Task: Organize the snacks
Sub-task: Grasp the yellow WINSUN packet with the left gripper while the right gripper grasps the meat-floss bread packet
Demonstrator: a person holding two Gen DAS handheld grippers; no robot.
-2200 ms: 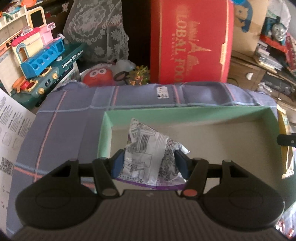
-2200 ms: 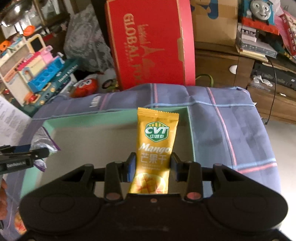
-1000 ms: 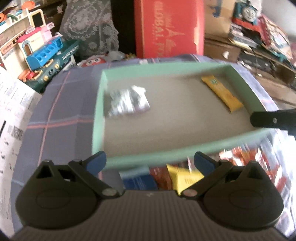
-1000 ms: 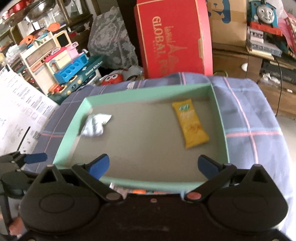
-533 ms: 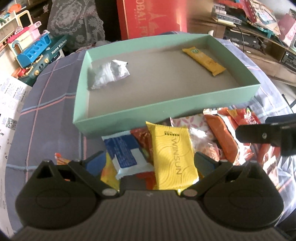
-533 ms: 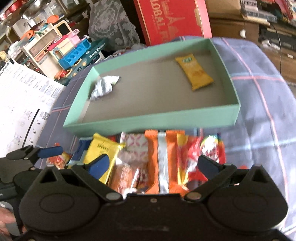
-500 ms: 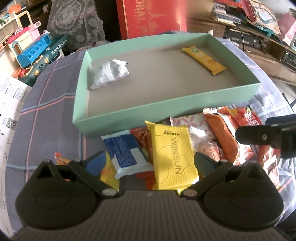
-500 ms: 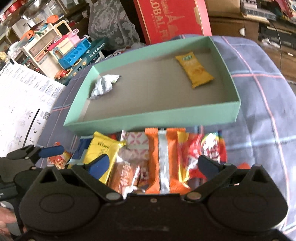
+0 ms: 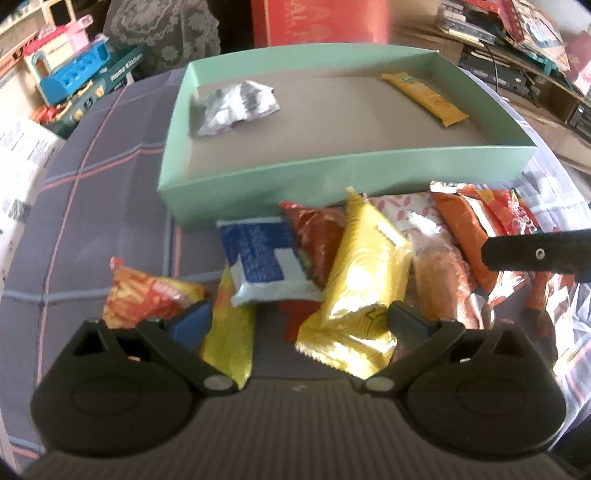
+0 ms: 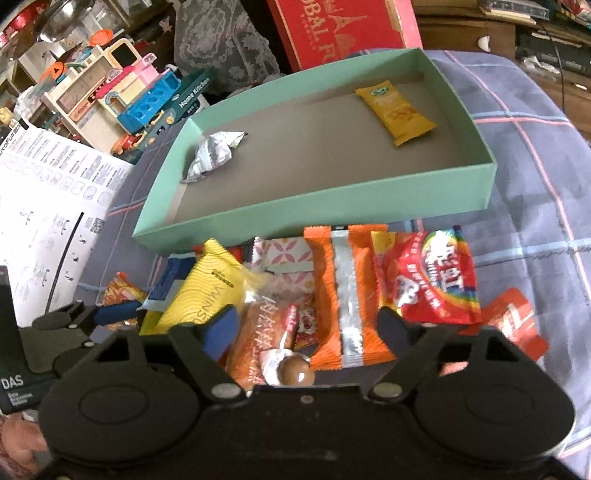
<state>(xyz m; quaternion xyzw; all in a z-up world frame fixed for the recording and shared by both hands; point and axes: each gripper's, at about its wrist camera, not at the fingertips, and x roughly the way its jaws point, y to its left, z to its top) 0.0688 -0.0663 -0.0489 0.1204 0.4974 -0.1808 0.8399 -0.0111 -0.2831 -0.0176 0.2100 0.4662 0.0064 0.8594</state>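
Both grippers dropped closer over snack pile (image 10: 332,288), jaws apart, holding nothing.

A: Where is there room to move?

B: Inside the shallow mint-green cardboard tray (image 10: 369,192). Its brown floor lies bare between the crumpled silver wrapper (image 10: 212,155) near the left wall and the yellow mango-bar packet (image 10: 397,110) near the right wall, which sit well apart.

A: And in front of it?

B: Crowded. A heap of packets presses against the tray's front wall: the yellow ridged pouch (image 9: 364,280), the blue-and-white packet (image 9: 267,266), the orange foil-striped bar (image 10: 345,291) and the red rainbow-printed bag (image 10: 437,280) overlap or touch. The plaid grey-blue cloth (image 10: 532,155) to the right of the tray is open.

A: Behind?

B: The upright red cardboard box (image 10: 343,29) stands just behind the tray's back wall.
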